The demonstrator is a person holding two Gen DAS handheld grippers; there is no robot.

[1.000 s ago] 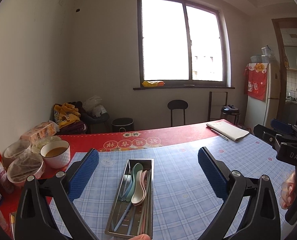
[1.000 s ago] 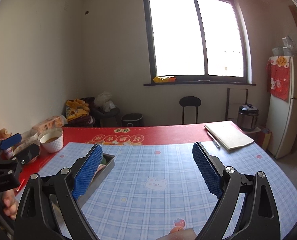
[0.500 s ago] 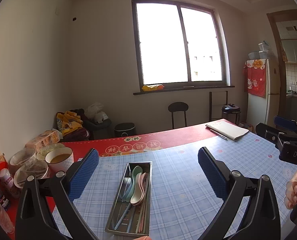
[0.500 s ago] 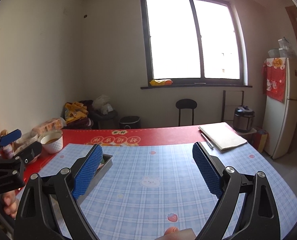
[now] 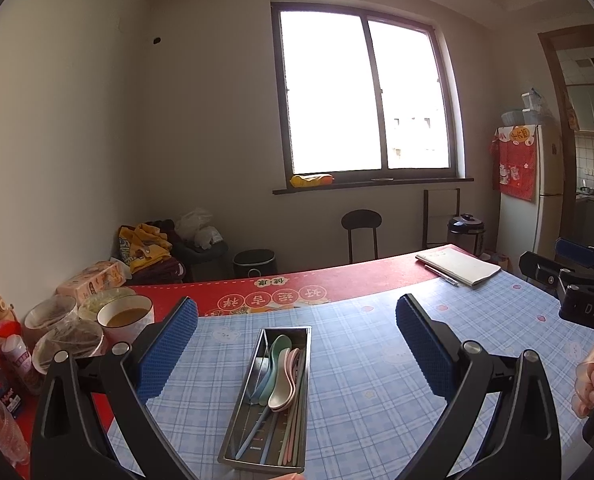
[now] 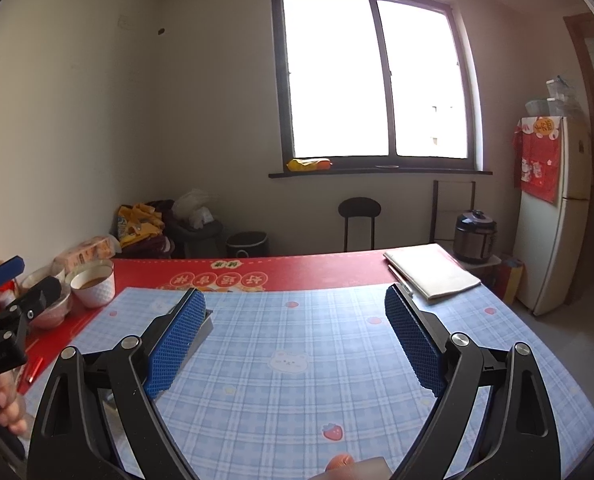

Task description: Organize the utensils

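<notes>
A long steel utensil tray [image 5: 233, 416] lies on the blue checked tablecloth [image 5: 357, 392]. It holds pastel spoons [image 5: 281, 376] and thin chopsticks [image 5: 293, 428] side by side. My left gripper [image 5: 297, 344] is open and empty, raised above the tray with the tray between its fingers. My right gripper [image 6: 295, 336] is open and empty over the bare cloth; the tray's far corner [image 6: 205, 322] shows behind its left finger. The right gripper also shows at the right edge of the left wrist view [image 5: 577, 280].
A white bowl of brown liquid [image 5: 125, 318], covered glass bowls [image 5: 67, 344], bottles and a tissue pack [image 5: 93, 280] crowd the table's left side. A notebook with a pen [image 5: 457, 266] lies at the far right. A red mat [image 5: 297, 292] runs along the far edge.
Both grippers have risen and drawn back a little, so the table and tray sit lower and smaller in view. Both stayed open.
</notes>
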